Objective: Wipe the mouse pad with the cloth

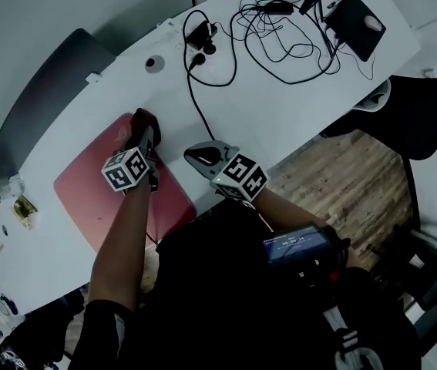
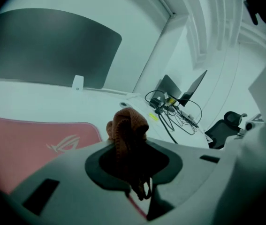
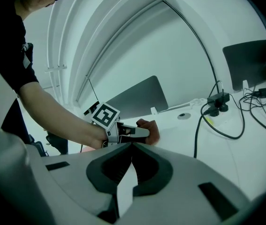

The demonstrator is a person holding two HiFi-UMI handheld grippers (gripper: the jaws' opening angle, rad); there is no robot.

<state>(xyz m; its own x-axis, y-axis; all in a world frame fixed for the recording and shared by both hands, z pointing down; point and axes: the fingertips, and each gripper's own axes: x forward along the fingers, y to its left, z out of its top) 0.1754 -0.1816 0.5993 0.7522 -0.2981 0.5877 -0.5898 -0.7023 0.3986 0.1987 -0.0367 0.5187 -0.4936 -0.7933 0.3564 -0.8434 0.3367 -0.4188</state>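
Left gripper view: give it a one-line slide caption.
Left gripper, jaws shut on a brown cloth, at the red mouse pad's corner on a white desk.

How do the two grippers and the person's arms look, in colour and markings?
The left gripper and the right gripper have grey bodies; each carries a cube of black-and-white square markers. The person wears a black short-sleeved top; the forearms are bare.

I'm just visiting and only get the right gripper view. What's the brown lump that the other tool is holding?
Observer: A brown knitted cloth; the left gripper view shows the left tool shut on it.
Operator: Is it on the mouse pad?
Observer: The head view shows it at the far corner of the pink mouse pad.
Operator: And my tool?
Observer: The right tool is over bare table, beside the pad's edge.
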